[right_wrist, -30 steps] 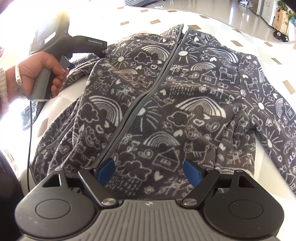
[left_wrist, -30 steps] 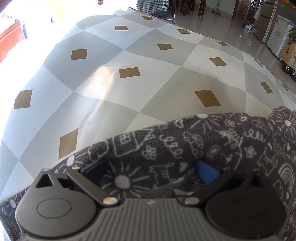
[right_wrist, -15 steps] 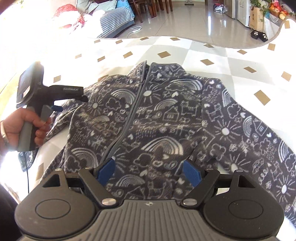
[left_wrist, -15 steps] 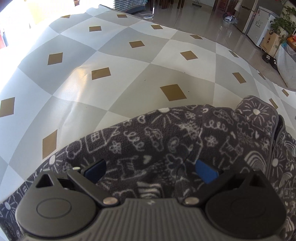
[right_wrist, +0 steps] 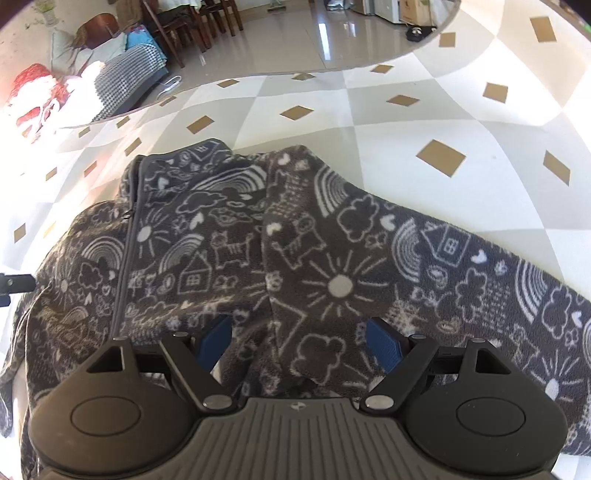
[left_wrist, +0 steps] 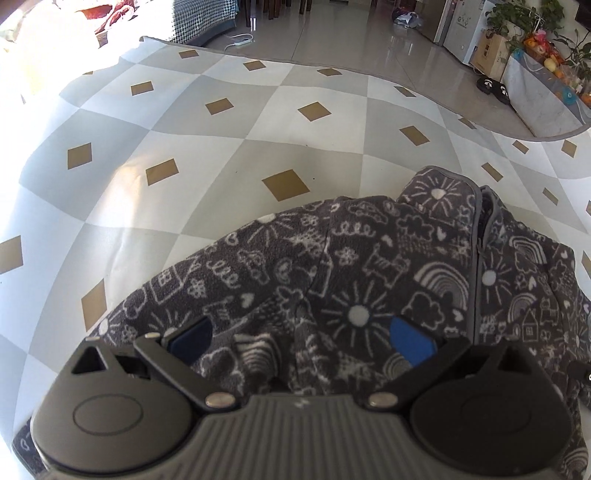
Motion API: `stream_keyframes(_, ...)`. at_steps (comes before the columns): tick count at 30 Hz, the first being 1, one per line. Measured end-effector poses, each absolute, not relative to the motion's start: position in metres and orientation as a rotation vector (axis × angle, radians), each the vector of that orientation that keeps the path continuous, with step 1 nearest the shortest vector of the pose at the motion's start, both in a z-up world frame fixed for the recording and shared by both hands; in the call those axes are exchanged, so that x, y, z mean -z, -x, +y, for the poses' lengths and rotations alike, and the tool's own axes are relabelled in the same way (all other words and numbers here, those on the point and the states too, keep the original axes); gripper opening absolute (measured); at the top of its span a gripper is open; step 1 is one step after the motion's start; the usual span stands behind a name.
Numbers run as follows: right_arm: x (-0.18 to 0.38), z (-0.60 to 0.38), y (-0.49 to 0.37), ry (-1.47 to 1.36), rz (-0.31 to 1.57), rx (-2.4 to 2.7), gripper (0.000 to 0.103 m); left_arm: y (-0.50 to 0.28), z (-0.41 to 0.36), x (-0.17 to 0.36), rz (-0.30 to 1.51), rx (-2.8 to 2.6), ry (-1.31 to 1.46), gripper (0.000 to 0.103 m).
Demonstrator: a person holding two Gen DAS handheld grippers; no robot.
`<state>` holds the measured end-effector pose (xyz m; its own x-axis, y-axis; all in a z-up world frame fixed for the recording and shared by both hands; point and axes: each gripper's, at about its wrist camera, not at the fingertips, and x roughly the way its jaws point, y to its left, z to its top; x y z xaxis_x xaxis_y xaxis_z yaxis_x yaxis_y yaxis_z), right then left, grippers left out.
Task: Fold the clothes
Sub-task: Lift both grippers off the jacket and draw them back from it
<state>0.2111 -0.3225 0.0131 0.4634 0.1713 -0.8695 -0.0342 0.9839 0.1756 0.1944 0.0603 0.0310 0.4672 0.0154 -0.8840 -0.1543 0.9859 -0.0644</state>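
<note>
A dark grey fleece jacket (left_wrist: 369,266) with white doodles lies spread flat on the checked cloth, zipper (left_wrist: 476,280) closed and collar pointing away. My left gripper (left_wrist: 301,339) hovers open over its left shoulder and sleeve; a soft fold of fleece lies below the blue pads (left_wrist: 410,345), which do not press it. In the right wrist view the jacket (right_wrist: 295,240) fills the middle. My right gripper (right_wrist: 299,345) stands open above the seam where the right sleeve (right_wrist: 480,277) meets the body. The sleeve runs off to the lower right.
The grey and white checked cloth with tan diamonds (left_wrist: 221,166) stretches beyond the jacket to a curved far edge (left_wrist: 332,66). Past it is a glossy tiled floor with chairs (right_wrist: 192,22), a houndstooth-covered seat (right_wrist: 125,77), a fridge and potted plants (left_wrist: 517,22).
The left view has risen and swung right, so the collar and zipper now show. My right gripper slid right from the front panel to the right shoulder. The hand holding the left gripper left its view.
</note>
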Motion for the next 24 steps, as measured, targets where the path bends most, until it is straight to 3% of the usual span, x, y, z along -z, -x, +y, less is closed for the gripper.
stream_keyframes(13,-0.021,-0.326,-0.224,0.123,0.943,0.199,0.077,-0.181,0.068,-0.061,1.048,-0.069,0.246,0.103)
stream_keyframes(19,-0.051,-0.306,-0.195,0.043,0.978,-0.039,0.076,-0.176,0.057,-0.067,1.037,-0.073,0.141,0.103)
stream_keyframes(24,-0.049,-0.294,-0.177,-0.080,1.056,-0.201,0.076,-0.168,0.052,-0.084,1.006,-0.022,0.235,0.103)
